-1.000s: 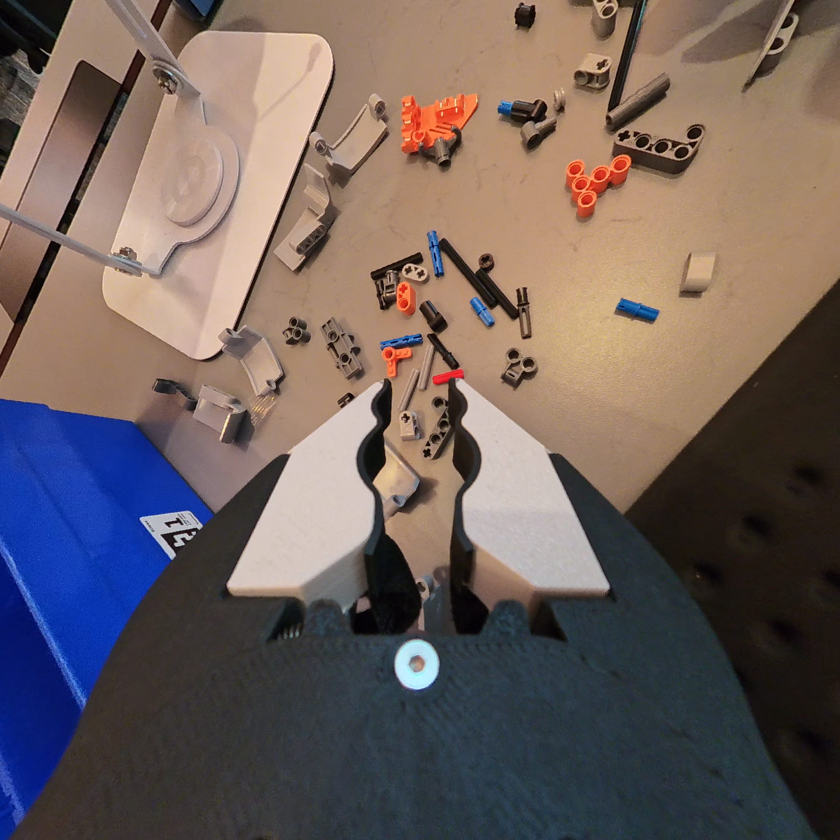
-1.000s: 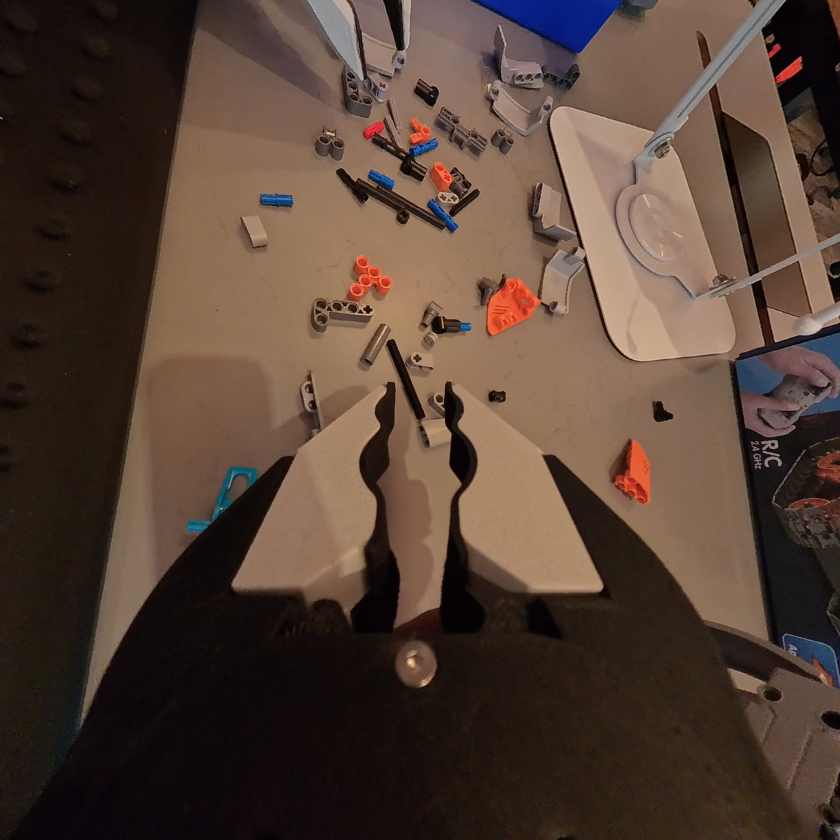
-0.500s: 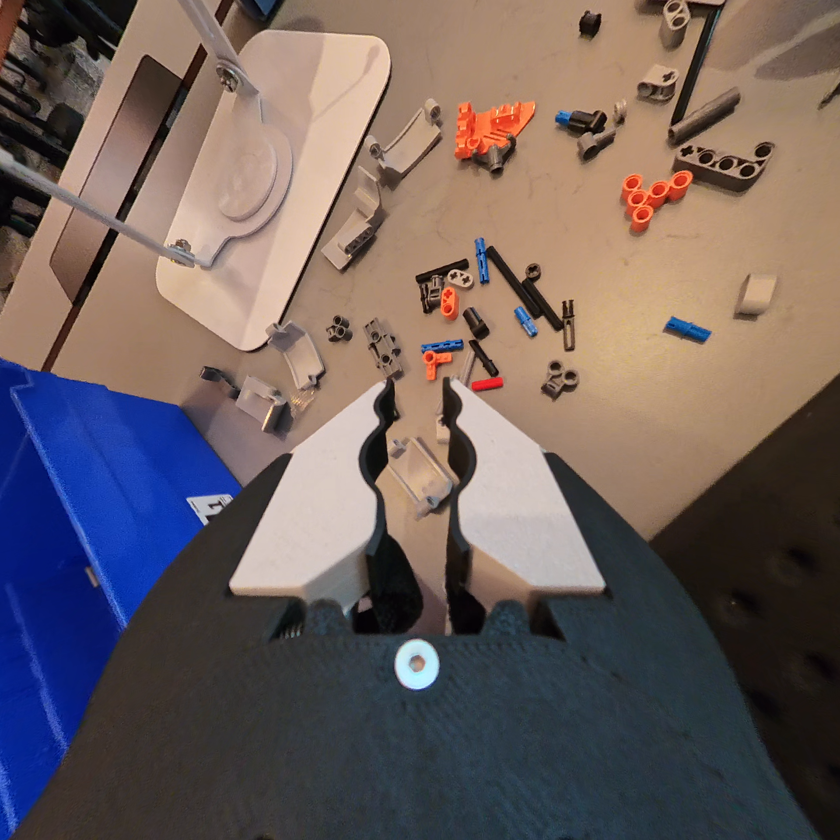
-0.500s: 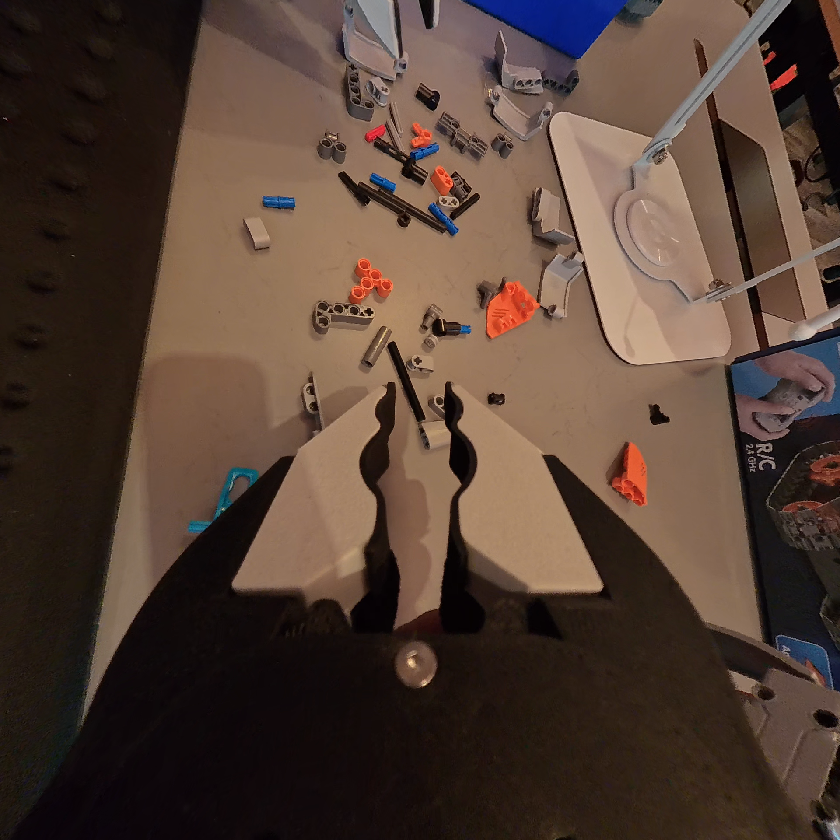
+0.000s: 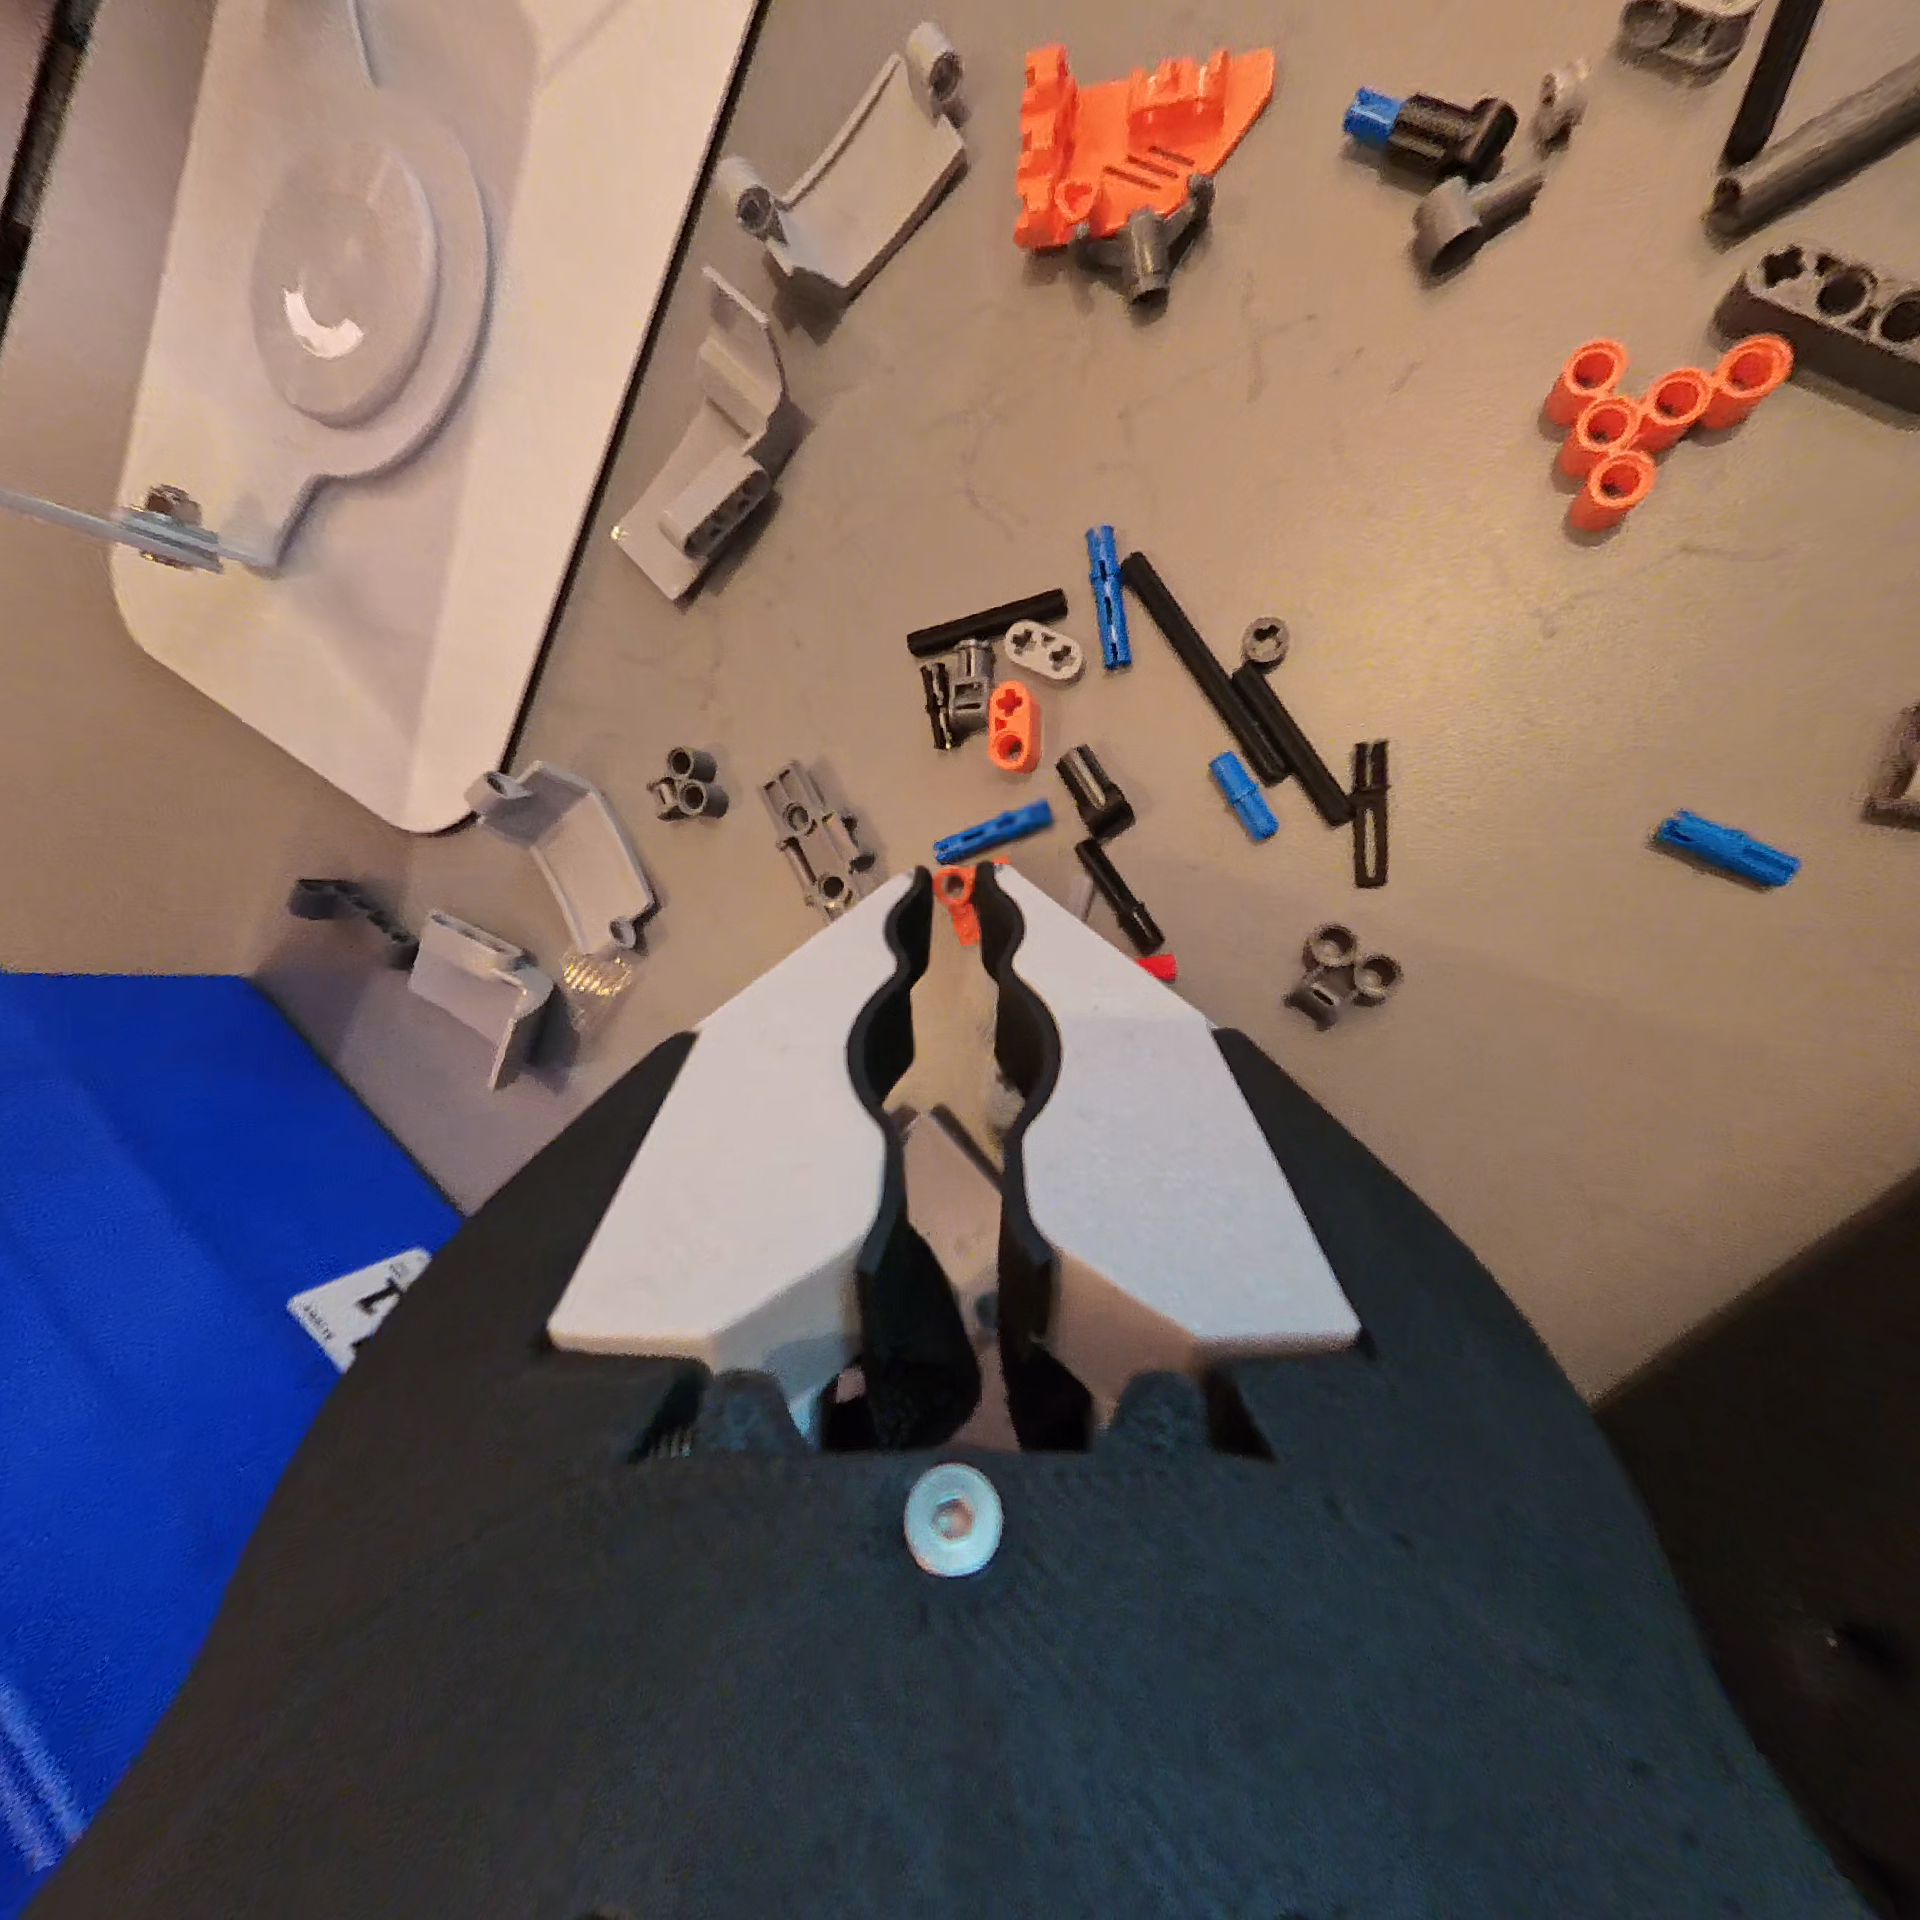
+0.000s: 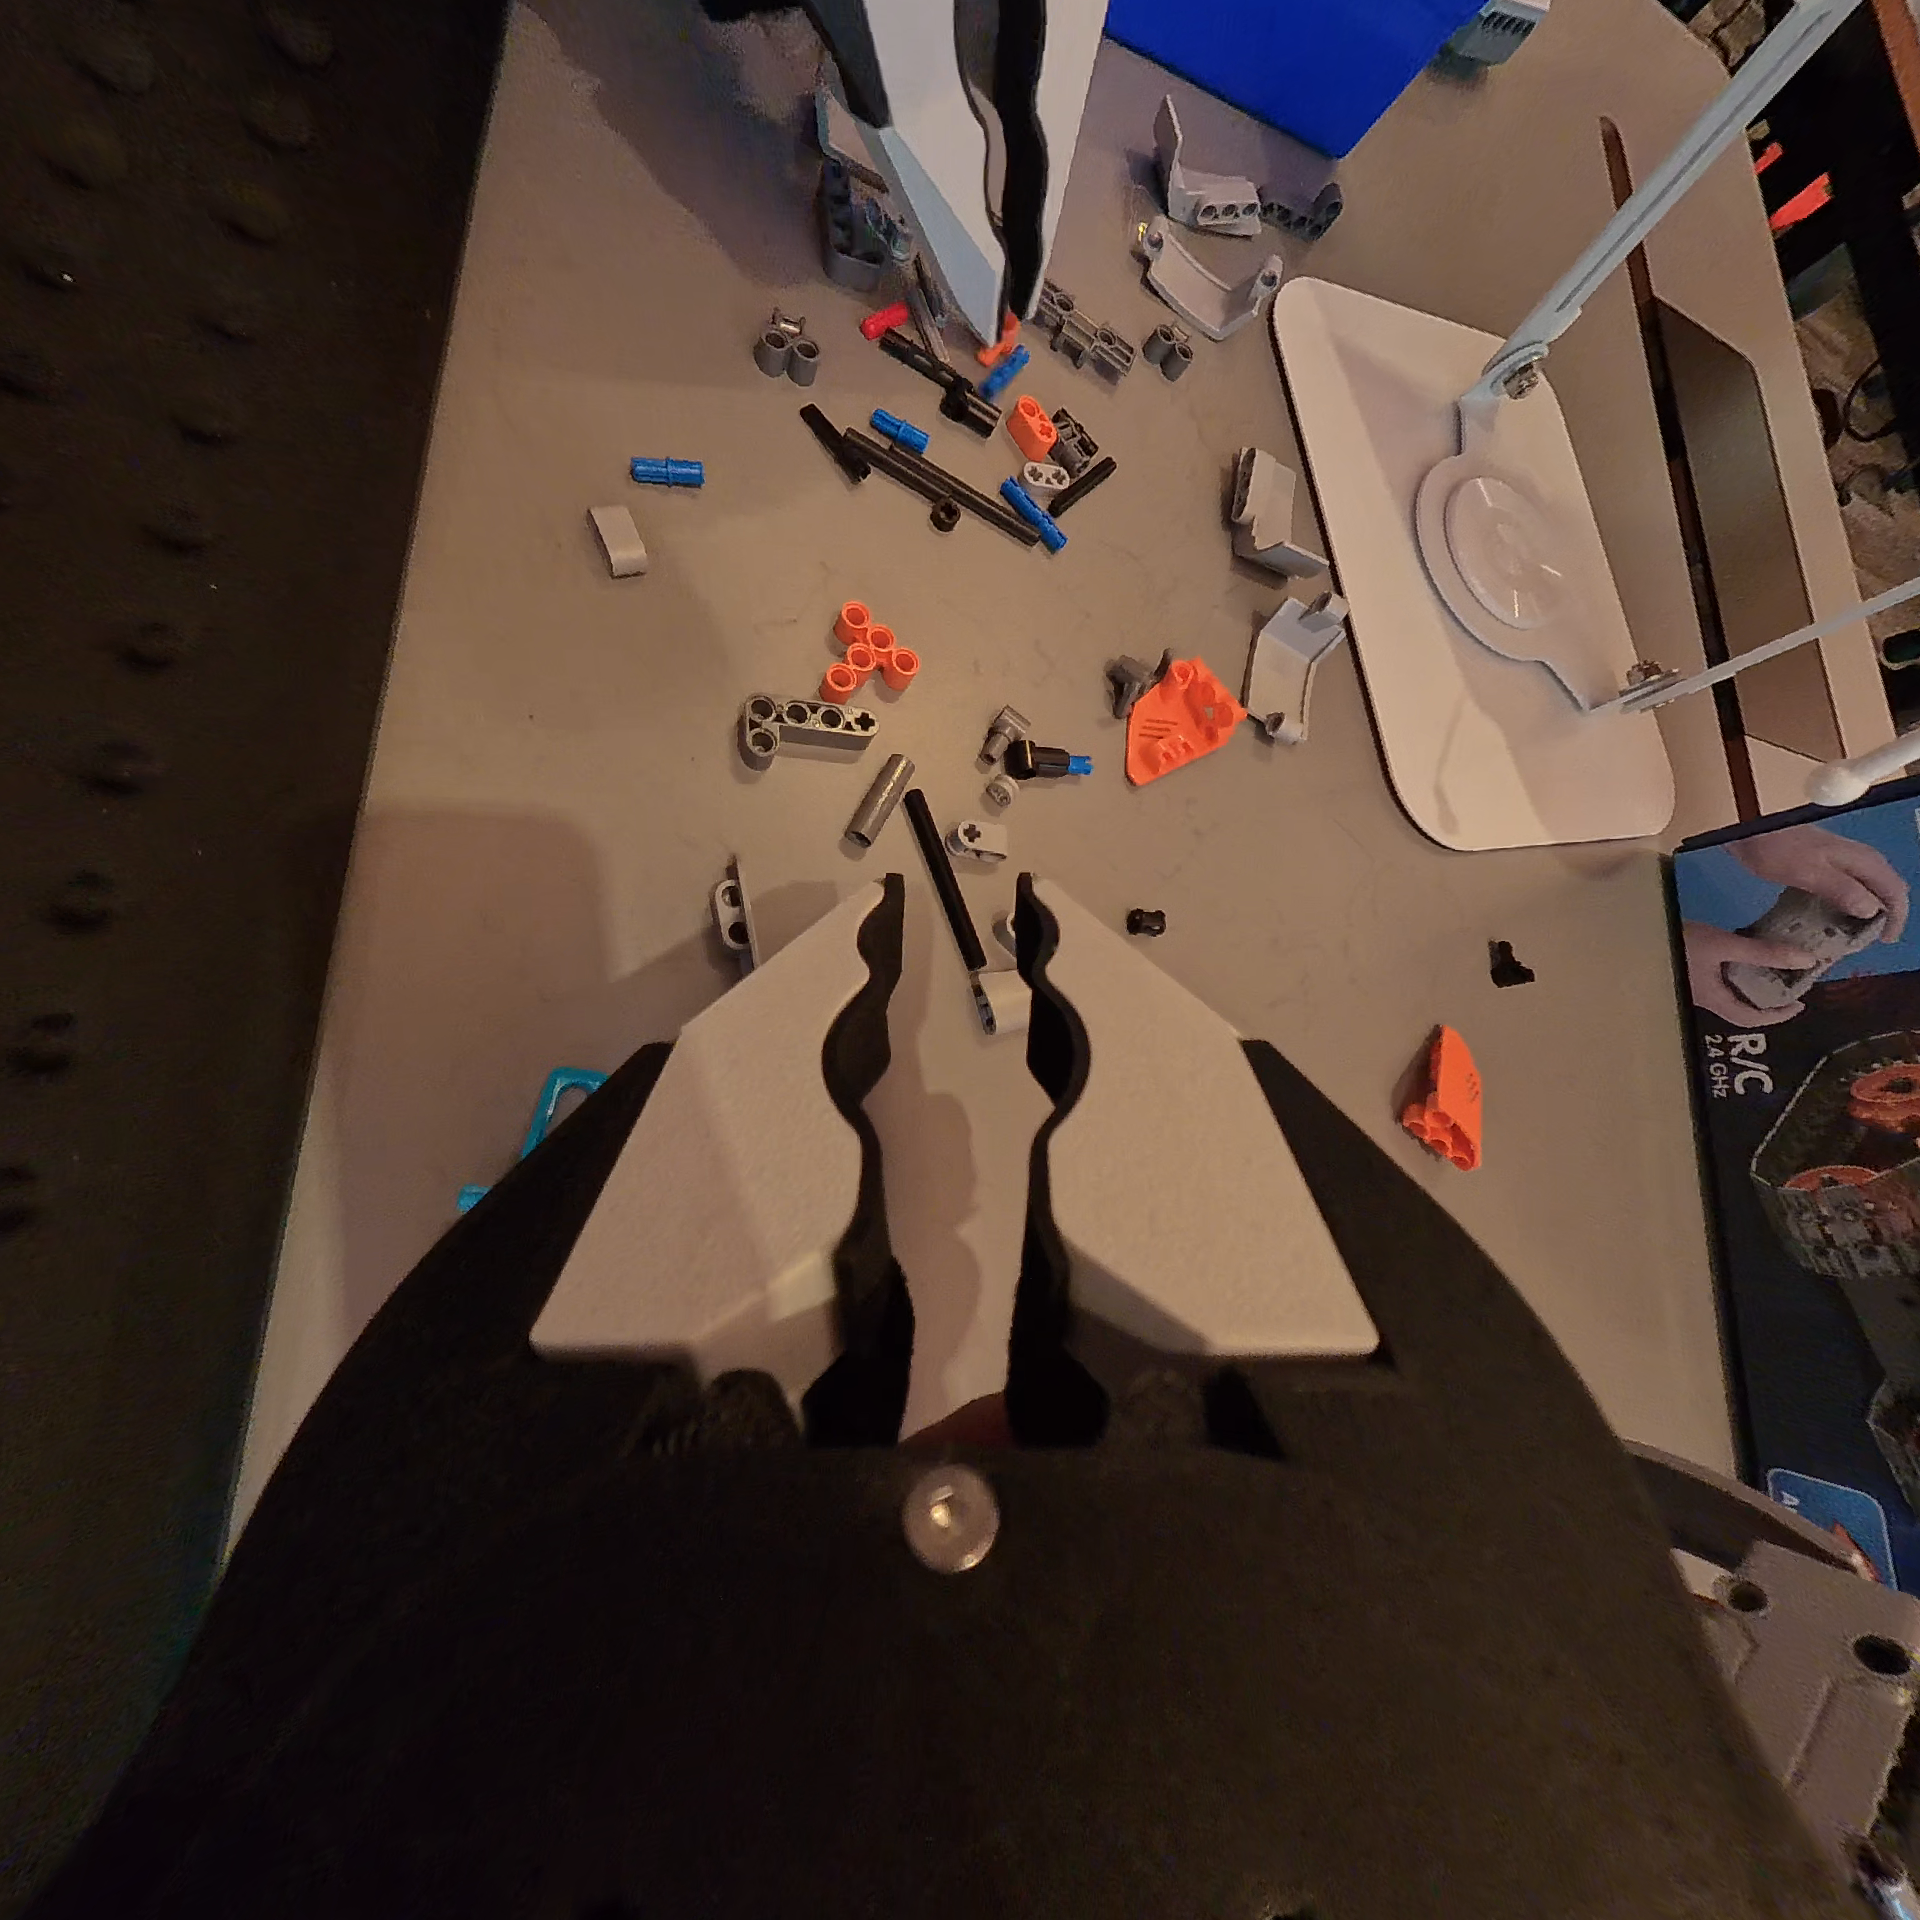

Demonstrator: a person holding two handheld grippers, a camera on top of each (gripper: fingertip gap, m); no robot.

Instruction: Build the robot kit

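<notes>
Between the tips of the left gripper sits a small orange connector, low on the grey tabletop. The jaws have little gap left and appear to touch the piece on both sides, though whether they truly pinch it I cannot tell. Just beyond the tips lie a blue pin and a black pin; a dark grey connector is to the far left, and a red pin peeks out beside the right finger.

From the right wrist view, the left gripper's tips come down steeply onto that same cluster. The right gripper hangs above the table, jaws spread and empty, with a black axle and a light grey block showing in the gap beneath it. An orange panel lies farther off, near the white stand base.

The risk, as I judge it, is a grip on only the connector's end: so small a piece could twist or pop out, or the fingers could drag the crowded blue pin along.
</notes>
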